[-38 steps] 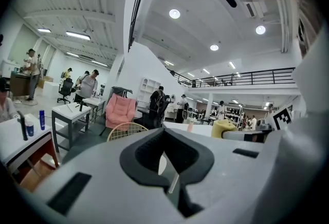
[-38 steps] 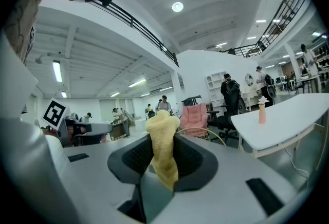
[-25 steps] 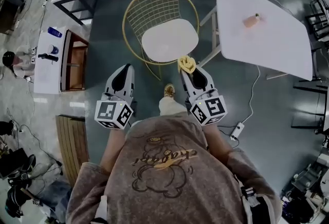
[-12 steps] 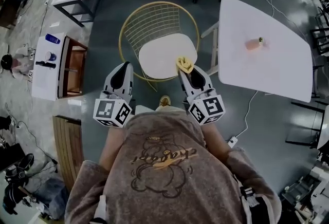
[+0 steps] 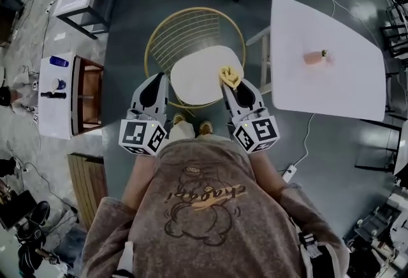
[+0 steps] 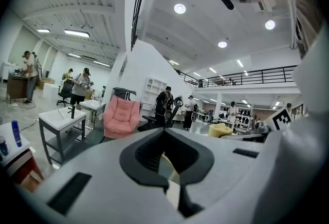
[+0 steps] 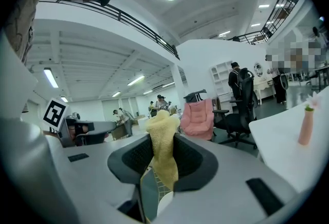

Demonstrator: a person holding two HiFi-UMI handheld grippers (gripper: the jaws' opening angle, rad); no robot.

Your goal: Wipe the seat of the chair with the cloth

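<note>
The cloth (image 7: pixel 162 152) is a yellow strip of nubby terry. It is pinched between the dark ribbed pads of the right tool (image 7: pixel 162 164), whose jaws are closed on its middle. A crumpled tuft stands up past the tips and a tail hangs below them.

In the head view the cloth (image 5: pixel 230 75) shows as a small yellow knot at the tip of the right tool (image 5: pixel 232 82). It lies over the near right edge of the seat (image 5: pixel 194 76), though from this height I cannot tell whether it touches. The seat is a smooth, pale, rounded pad. It belongs to the chair (image 5: pixel 185 29), whose thin gold wire frame rises into a round gridded back beyond the tools.

The left tool (image 5: pixel 155 82) is held level with the right one, at the seat's near left edge. In its own view the left tool (image 6: pixel 165 159) has its matte grey jaws drawn together, with only a thin slit between them and nothing gripped.

Off to the right of the right tool stands a flat white surface (image 5: pixel 344 79) with rounded corners. It carries a slim pink bottle (image 5: pixel 314 57). Ahead of both tools, past the chair, sits a soft, padded pink armchair (image 6: pixel 121 116).
</note>
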